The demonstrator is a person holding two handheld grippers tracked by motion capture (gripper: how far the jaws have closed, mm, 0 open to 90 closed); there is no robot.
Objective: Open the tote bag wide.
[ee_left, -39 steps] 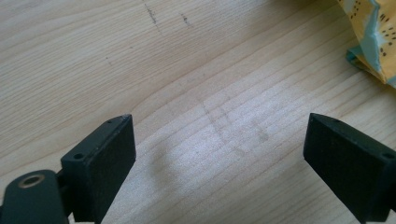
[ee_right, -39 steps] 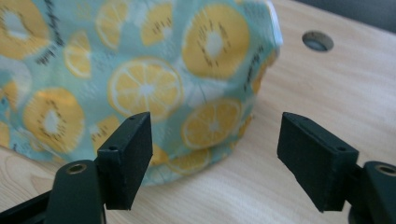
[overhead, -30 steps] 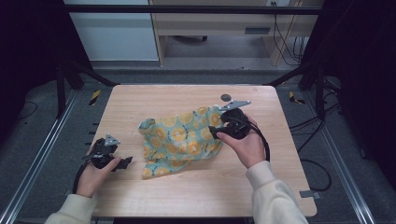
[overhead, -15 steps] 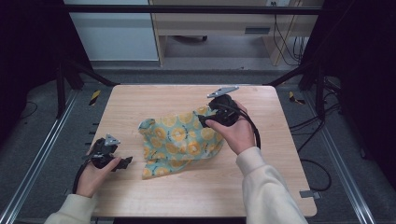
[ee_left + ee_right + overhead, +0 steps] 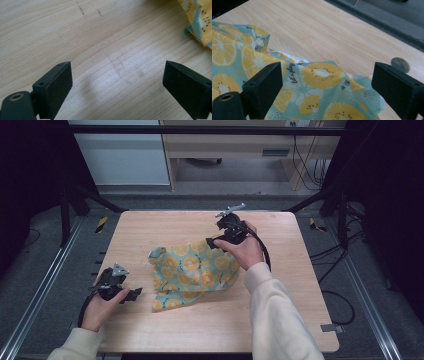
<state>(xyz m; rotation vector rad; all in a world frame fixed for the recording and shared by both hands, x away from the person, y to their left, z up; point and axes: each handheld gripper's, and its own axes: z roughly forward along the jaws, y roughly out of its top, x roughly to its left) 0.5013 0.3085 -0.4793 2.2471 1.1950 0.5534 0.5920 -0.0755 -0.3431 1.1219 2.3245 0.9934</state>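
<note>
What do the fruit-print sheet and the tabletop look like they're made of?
Fruit-print sheet: seemingly thin woven fabric, matte, since it wrinkles and folds softly and bears printed lemon slices and lettering. Tabletop: light wood or wood-look laminate, smooth with a slight sheen; straight grain lines run across it.

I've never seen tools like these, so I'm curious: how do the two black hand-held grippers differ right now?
The left gripper lies low at the near left of the wooden table, over bare wood beside the cloth; the right gripper is at the far edge of the lemon-print teal cloth, its jaws over the fabric. The right gripper's jaws have just been opening, with nothing pinched. Both stand open, holding nothing.
</note>
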